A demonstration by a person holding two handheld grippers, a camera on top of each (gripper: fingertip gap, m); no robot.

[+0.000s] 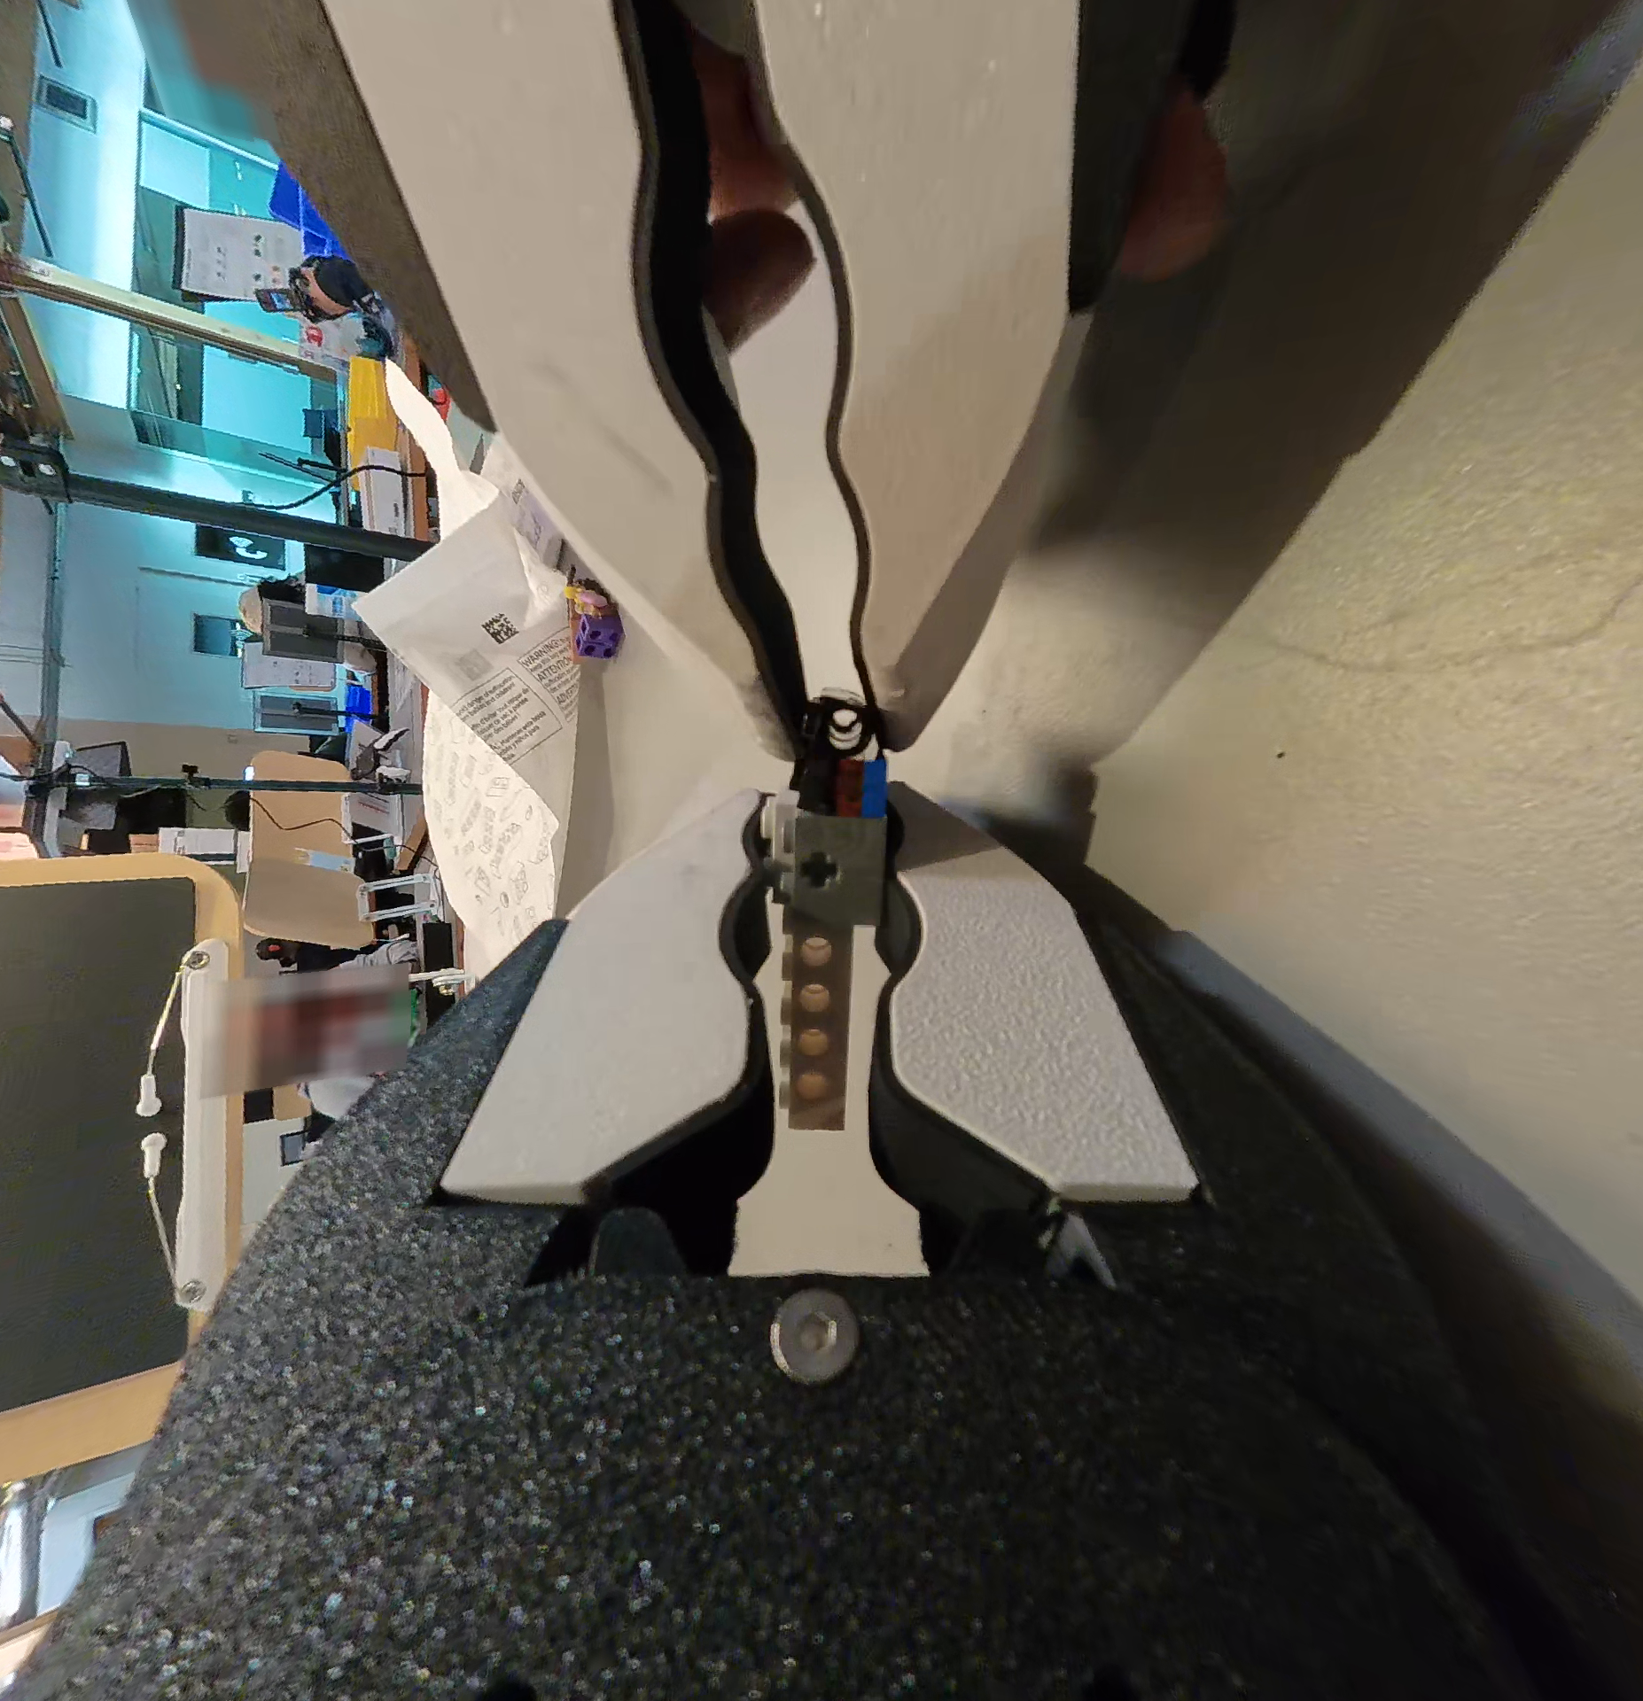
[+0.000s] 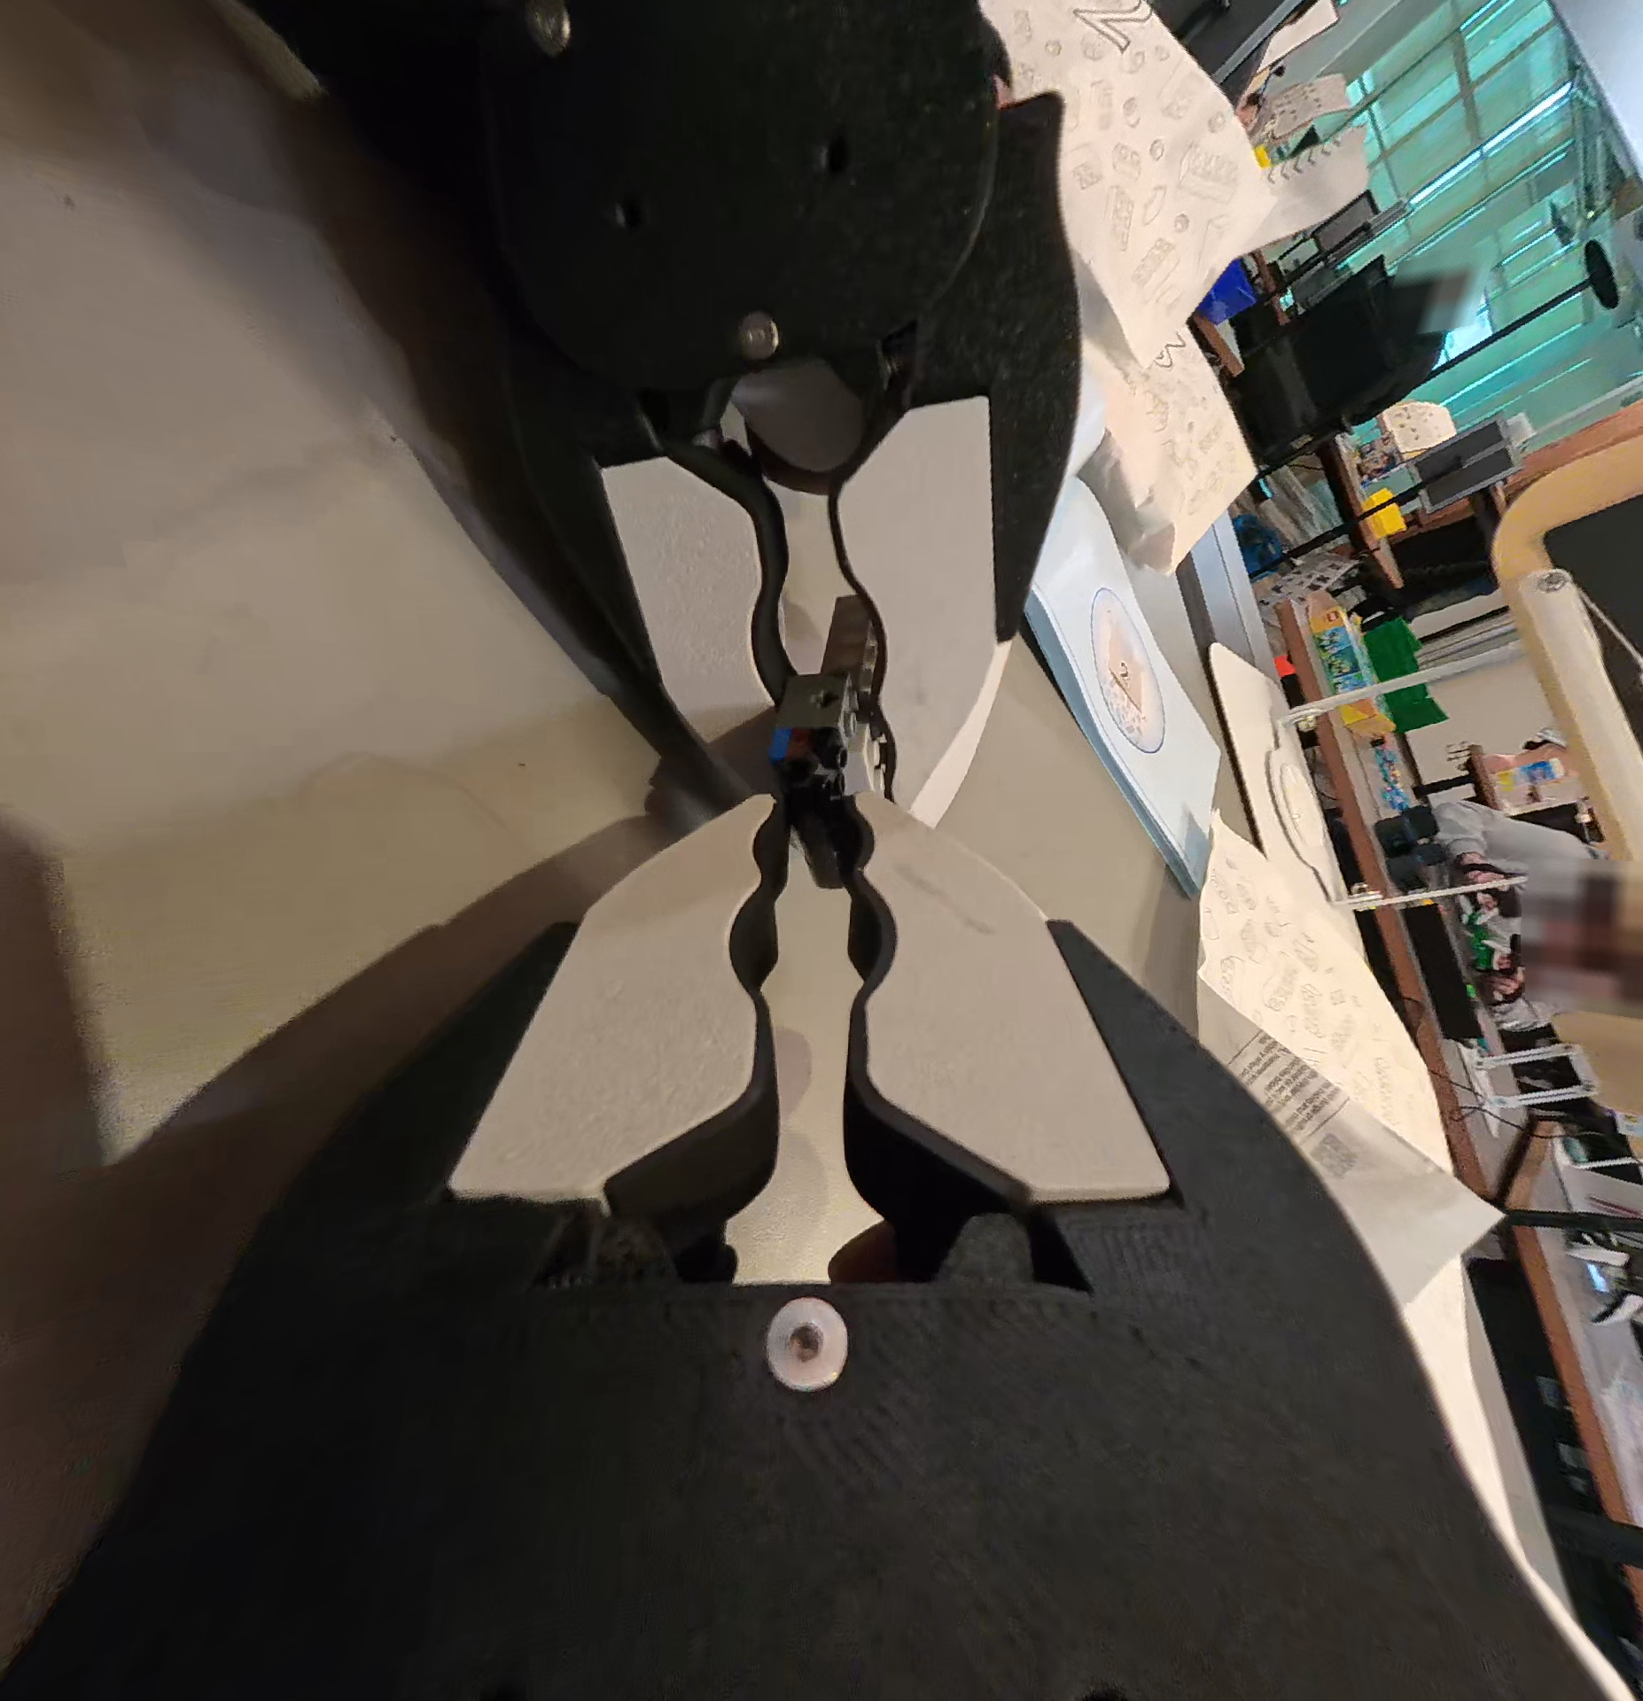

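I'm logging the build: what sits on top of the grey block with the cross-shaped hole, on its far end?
Small blue, dark red and black bricks stack on the grey block. The right tongs close over their far end, hiding the rest.

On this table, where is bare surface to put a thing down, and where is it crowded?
Bare tabletop lies on the side away from the papers, along the dark table edge. A smaller bare strip runs between the meeting jaws and the blue-edged booklet. Crowded: the middle, where both grippers clamp one brick assembly, and the side with printed paper bags and a purple brick.
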